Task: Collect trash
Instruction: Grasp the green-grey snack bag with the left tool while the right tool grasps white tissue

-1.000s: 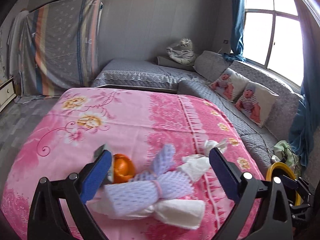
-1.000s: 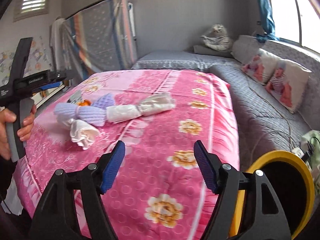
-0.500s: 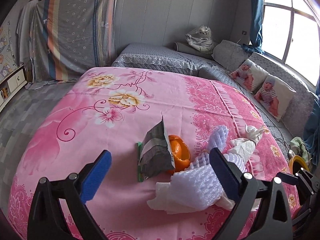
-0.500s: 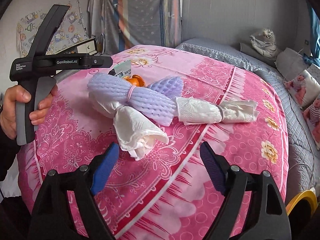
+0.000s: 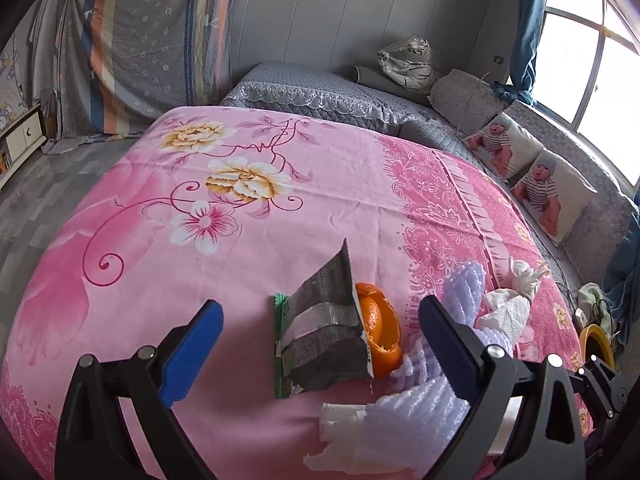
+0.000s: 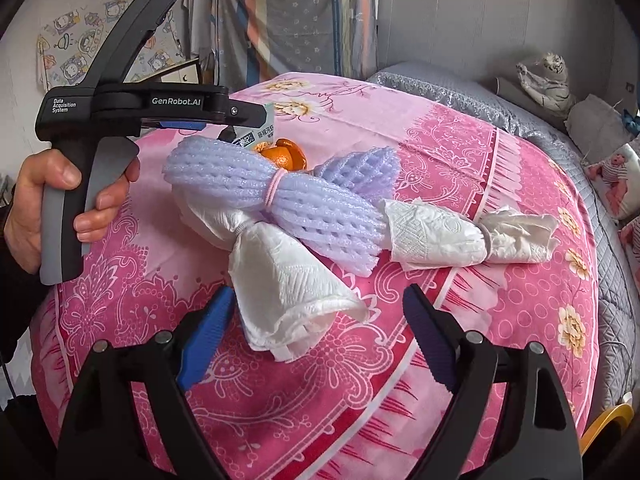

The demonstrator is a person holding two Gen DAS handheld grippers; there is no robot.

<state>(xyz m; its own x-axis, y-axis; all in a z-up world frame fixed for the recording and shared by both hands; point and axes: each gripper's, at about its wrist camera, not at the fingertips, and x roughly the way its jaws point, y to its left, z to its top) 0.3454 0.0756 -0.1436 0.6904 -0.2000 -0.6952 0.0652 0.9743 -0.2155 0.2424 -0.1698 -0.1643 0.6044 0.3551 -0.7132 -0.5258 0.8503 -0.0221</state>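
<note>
A pink flowered cloth point(image 5: 248, 240) covers the surface. On it lies the trash: a purple foam net point(image 6: 304, 200) tied with a band, touching two bundles of white tissue point(image 6: 296, 288), an orange peel point(image 5: 380, 328) and a grey snack wrapper point(image 5: 324, 336). The right tool point(image 6: 316, 336) hovers released over the nearer tissue; the left tool point(image 5: 320, 344) stands released around the wrapper, not pressing it.

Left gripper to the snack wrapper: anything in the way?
Nothing visible. The left gripper is open, jaws on either side of the snack wrapper, with only bare pink sheet before it. The orange peel and purple foam net crowd its right side.
</note>
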